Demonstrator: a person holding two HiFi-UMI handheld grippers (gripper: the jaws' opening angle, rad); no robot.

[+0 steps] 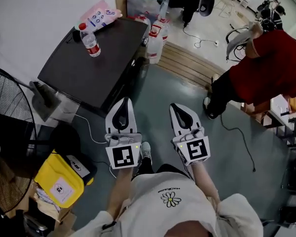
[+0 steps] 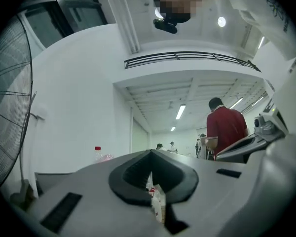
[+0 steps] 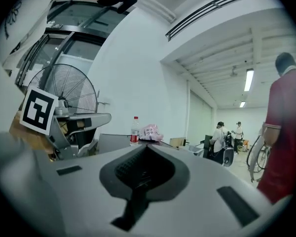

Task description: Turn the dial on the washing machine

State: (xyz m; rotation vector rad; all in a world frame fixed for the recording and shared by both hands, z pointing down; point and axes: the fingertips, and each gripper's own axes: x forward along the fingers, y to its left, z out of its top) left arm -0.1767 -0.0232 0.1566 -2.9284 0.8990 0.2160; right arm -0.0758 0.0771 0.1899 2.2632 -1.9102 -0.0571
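Observation:
A dark-topped boxy appliance (image 1: 89,65) stands against the wall at the upper left of the head view; no dial on it shows in any view. Both grippers are held side by side close to the person's body, over the grey floor and short of the appliance's near corner. The left gripper (image 1: 123,102) (image 2: 150,154) has its jaws together with nothing between them. The right gripper (image 1: 177,106) (image 3: 145,148) is likewise shut and holds nothing. The left gripper's marker cube (image 3: 38,108) shows at the left of the right gripper view.
A water bottle (image 1: 90,41) (image 3: 134,131) and a pink packet (image 1: 101,16) lie on the appliance top. A standing fan (image 1: 5,147) and yellow bag (image 1: 59,181) are at the left. Plastic jugs (image 1: 155,43) stand beyond; a person in red (image 1: 271,68) bends at right; a cable (image 1: 241,137) crosses the floor.

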